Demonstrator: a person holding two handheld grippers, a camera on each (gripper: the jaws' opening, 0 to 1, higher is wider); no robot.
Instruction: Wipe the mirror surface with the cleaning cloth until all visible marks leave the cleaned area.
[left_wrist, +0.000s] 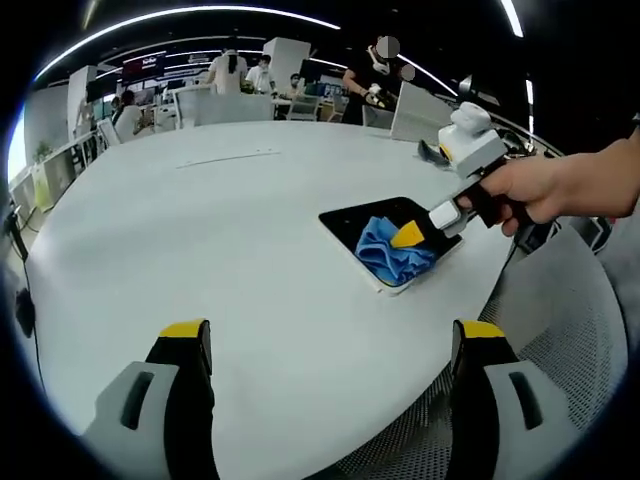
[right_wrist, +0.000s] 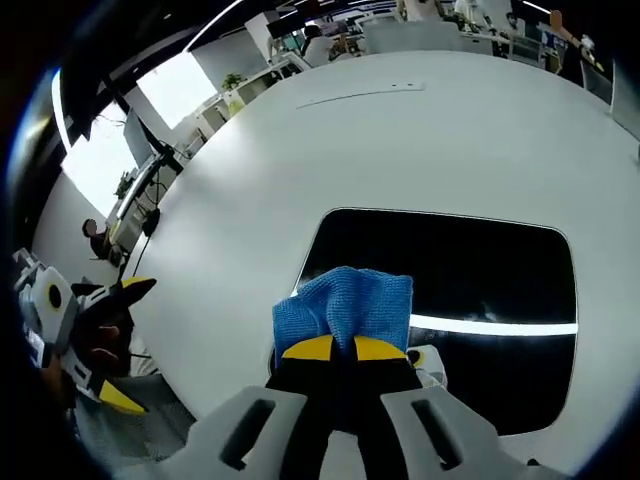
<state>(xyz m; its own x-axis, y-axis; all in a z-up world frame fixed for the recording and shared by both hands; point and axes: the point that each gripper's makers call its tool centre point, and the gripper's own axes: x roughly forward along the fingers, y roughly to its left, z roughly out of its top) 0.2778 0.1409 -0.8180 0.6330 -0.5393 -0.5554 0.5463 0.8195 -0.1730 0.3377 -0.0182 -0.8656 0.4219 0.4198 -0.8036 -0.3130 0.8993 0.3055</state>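
The mirror (right_wrist: 440, 290), a dark rounded rectangle, lies flat on the white tabletop (right_wrist: 400, 140); in the left gripper view it sits at about three o'clock from centre, near the tabletop's edge. The blue cleaning cloth (right_wrist: 345, 305) rests bunched on the mirror's near-left corner, at about seven o'clock on the glass in the right gripper view. The right hand-held gripper (right_wrist: 335, 348) has its yellow-tipped jaws closed on the cloth and presses it to the glass. The left hand-held gripper (left_wrist: 330, 345) hangs over bare tabletop with its jaws spread wide and nothing between them.

The step in hand looks like the wiping itself, early on: most of the glass lies beyond the cloth. The next move probably calls for dragging the cloth toward two o'clock across the glass, keeping pressure.

Count: one mirror, one cloth, two hand-held grippers.
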